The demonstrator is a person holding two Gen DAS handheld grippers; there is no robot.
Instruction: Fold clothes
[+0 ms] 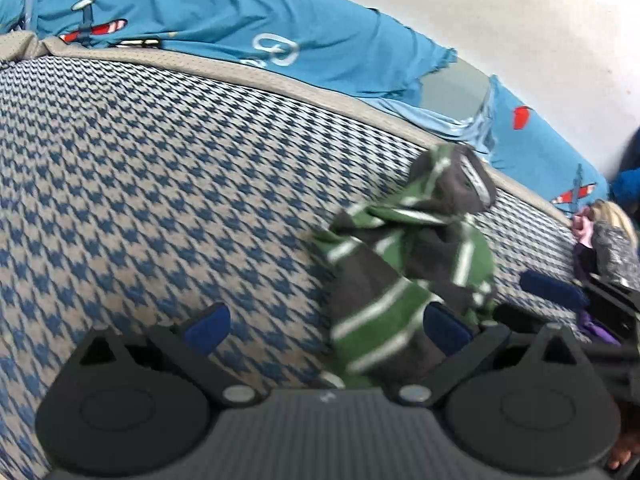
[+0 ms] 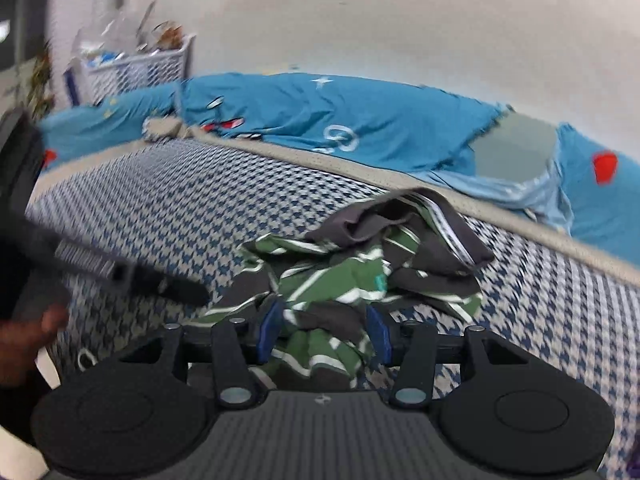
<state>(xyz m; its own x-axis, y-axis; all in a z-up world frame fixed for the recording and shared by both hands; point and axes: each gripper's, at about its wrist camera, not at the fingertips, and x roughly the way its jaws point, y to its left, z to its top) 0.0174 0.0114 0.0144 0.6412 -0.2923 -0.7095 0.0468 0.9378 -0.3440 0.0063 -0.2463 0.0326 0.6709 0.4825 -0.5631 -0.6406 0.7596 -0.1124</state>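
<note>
A crumpled green, grey and white striped garment (image 1: pixel 404 272) (image 2: pixel 352 276) lies in a heap on the blue-and-beige houndstooth mattress (image 1: pixel 140 184) (image 2: pixel 192 200). In the left wrist view my left gripper (image 1: pixel 327 326) is open wide just over the mattress. The garment's near end lies inside the gap, against the right fingertip (image 1: pixel 446 326). In the right wrist view my right gripper (image 2: pixel 324 332) is shut on a thick bunch of the garment's near edge, with cloth filling the space between its blue pads (image 2: pixel 270 330). The left gripper's dark finger (image 2: pixel 160 280) shows blurred at the garment's left.
A rumpled blue sheet with an airplane print (image 1: pixel 224 20) (image 2: pixel 360 120) lies along the mattress's far edge against a white wall. A white basket (image 2: pixel 136 64) of clutter stands at the back left. A fair-haired doll (image 1: pixel 612 236) lies at the mattress's right edge.
</note>
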